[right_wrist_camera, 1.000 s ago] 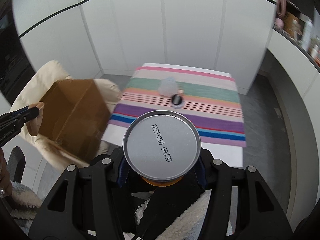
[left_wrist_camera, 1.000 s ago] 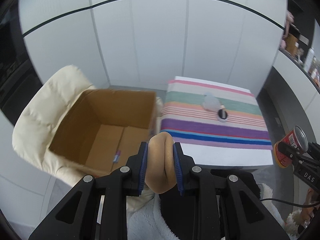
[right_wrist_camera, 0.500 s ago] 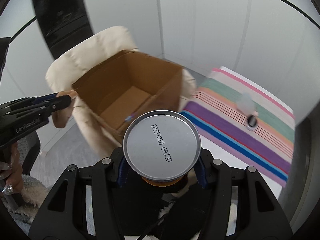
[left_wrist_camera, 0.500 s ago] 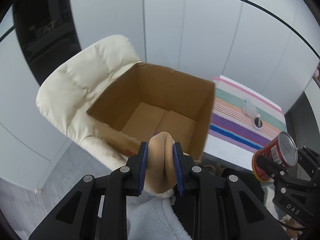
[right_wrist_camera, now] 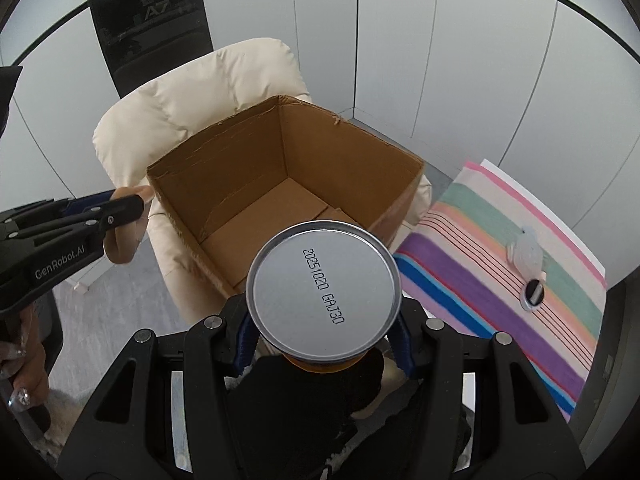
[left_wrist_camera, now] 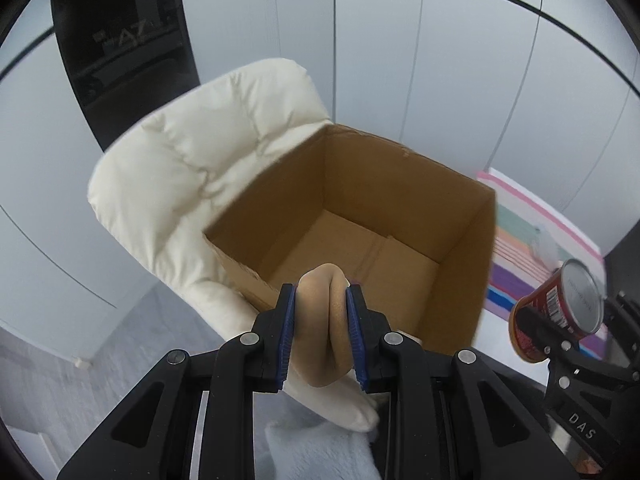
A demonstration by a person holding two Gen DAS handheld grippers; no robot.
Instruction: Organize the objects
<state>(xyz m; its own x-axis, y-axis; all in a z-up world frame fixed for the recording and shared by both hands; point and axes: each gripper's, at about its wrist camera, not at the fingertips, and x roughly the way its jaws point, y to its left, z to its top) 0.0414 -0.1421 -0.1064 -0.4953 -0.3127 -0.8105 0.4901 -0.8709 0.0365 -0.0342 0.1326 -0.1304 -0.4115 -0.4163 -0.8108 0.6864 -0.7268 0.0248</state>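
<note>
Above the near rim of the cardboard box [left_wrist_camera: 360, 216], the left tool [left_wrist_camera: 321, 334] is clamping a soft tan object [left_wrist_camera: 323, 320] between its blue pads, which are pressing in on both sides so the object is bulging forward past them toward the box opening. Just to the right of the box, the right tool [right_wrist_camera: 322, 330] is gripping a red can [left_wrist_camera: 560, 312] around its body, with the can's silver end, stamped with a date code, facing the right wrist camera and blocking part of the box's near corner. Both items are hanging in the air, not yet inside the box, whose brown floor is showing through the open top. Behind and under the box, a cream padded chair [left_wrist_camera: 192, 168] is carrying it, and the box seems to be sitting slightly askew on that soft seat. Further right of the box, a striped cloth [right_wrist_camera: 500, 264] is covering the surface, where a clear plastic piece [right_wrist_camera: 527, 249] and a small dark round item [right_wrist_camera: 532, 292] are lying close together. The likely risk is a release made too early: the tan object is sitting nearly over the near wall, so it could catch the rim and tumble onto the chair or floor. The can, being heavier, could thud down and nudge the box on its cushioned support.
</note>
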